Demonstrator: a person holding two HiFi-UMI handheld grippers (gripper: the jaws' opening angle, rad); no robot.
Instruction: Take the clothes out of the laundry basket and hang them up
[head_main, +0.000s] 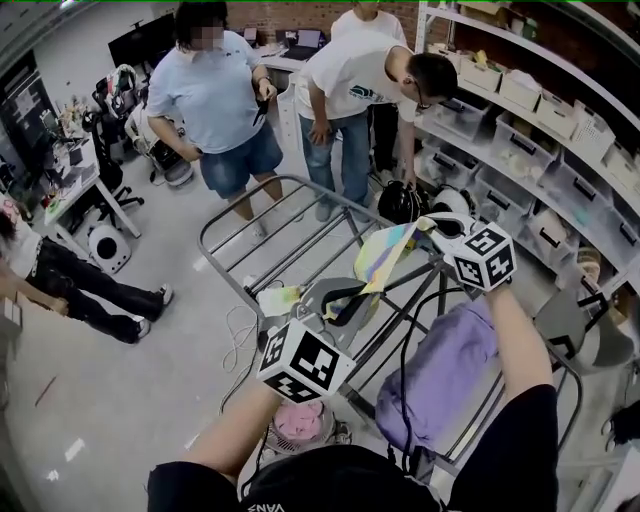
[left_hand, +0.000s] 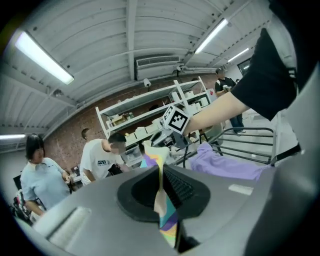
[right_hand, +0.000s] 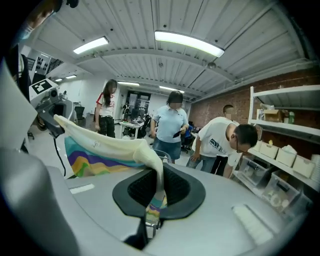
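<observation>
One metal drying rack (head_main: 283, 179) stands in the middle of the floor, and everything else is placed around it. Two grippers are held above its near end with a single rainbow-striped cloth (head_main: 385, 255) stretched between them. The left gripper (head_main: 305, 300) sits over the rack's near left corner, and its fingers are pressed together on one end of the cloth (left_hand: 167, 222), which runs up between them as a thin fold. The right gripper (head_main: 435, 228) is over the rack's right side, and its fingers are likewise clamped on the other end (right_hand: 152, 207), with the cream edge and coloured stripes fanning away toward the other gripper. One purple garment (head_main: 445, 370) is draped over the rack's near right rails, below the right gripper. One laundry basket (head_main: 275, 440) stands on the floor just beside the rack's near left leg, with one pink garment (head_main: 300, 420) lying in it. Four other people show in the head view. One in a light blue shirt (head_main: 215, 95) stands beyond the rack's far end, one in a white shirt (head_main: 355, 70) bends over near its far right corner, a third (head_main: 370, 18) stands behind that one, and a fourth in dark trousers (head_main: 70, 285) sits on the floor well to the rack's left. One long shelving unit (head_main: 560, 130) loaded with bins runs along the wall to the rack's right.
</observation>
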